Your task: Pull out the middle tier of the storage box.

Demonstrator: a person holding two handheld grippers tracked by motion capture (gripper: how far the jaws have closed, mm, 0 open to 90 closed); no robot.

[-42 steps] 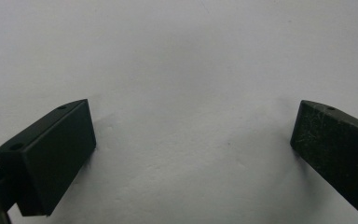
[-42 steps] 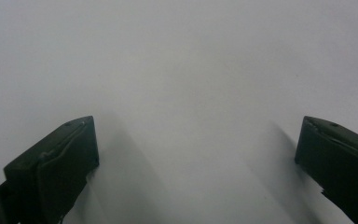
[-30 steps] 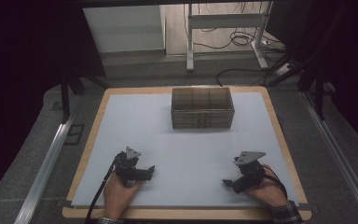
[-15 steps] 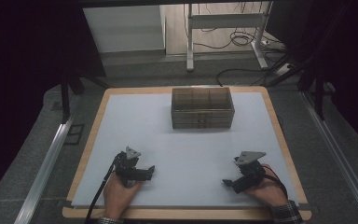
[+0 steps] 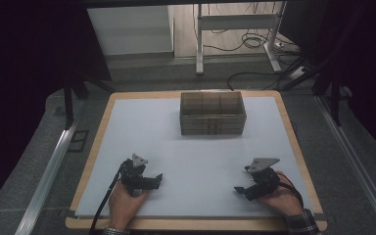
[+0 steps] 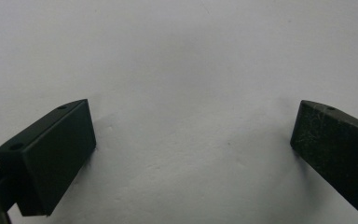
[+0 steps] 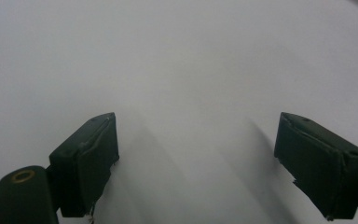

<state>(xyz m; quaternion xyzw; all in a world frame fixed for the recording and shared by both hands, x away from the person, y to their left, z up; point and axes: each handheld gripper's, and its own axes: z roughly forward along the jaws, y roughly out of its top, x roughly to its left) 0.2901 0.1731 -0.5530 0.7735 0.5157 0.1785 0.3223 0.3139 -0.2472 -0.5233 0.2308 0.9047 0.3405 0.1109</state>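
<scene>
My left gripper [image 5: 157,180] rests on the white table top [image 5: 196,152] near the front left, held by a hand. Its jaws point right and stand wide open; in the left gripper view [image 6: 193,126] there is only bare white surface between them. My right gripper [image 5: 238,190] lies at the front right in the other hand, with its jaws pointing left. Those jaws have just been closing a little, and in the right gripper view [image 7: 196,135] they are still far apart with nothing between them. A wooden box [image 5: 212,113] with several compartments stands at the far middle, well away from both grippers.
The white sheet lies on a wooden board [image 5: 103,122] whose rim shows all round. Metal rails [image 5: 49,166] run along both sides of the table. Beyond the far edge are a table frame and cables [image 5: 245,41] on the floor.
</scene>
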